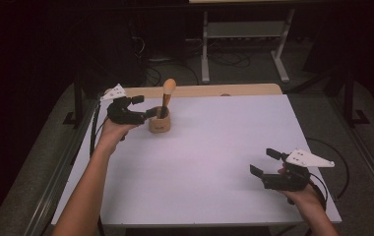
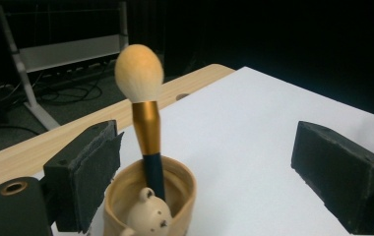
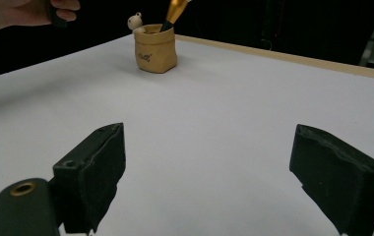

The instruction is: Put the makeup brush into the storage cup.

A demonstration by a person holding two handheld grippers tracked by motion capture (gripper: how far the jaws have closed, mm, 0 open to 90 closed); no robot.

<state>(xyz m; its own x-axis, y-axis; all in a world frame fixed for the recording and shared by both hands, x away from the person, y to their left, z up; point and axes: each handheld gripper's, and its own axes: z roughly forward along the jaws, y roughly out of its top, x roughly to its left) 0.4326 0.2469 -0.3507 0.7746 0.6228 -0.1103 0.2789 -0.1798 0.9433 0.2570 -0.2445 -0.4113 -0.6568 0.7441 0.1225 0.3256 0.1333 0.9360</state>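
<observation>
A tan pot (image 1: 159,123) shaped like a little sack, with a small bear figure on its rim (image 2: 149,217), stands at the back left of the white table (image 1: 209,162). A makeup brush (image 1: 167,96) with a fluffy cream head, gold ferrule and dark handle stands upright in it (image 2: 145,128). My left gripper (image 1: 144,107) is open right beside the pot, jaws to either side of its near rim, not touching the brush. My right gripper (image 1: 266,161) is open near the front right, nothing between its jaws. The pot (image 3: 155,48) shows far off in the right gripper view.
A wooden strip (image 1: 214,90) runs along the table's far edge. Beyond it on the floor stand a metal frame (image 1: 244,44) and cables. The table's edges drop off at left and right.
</observation>
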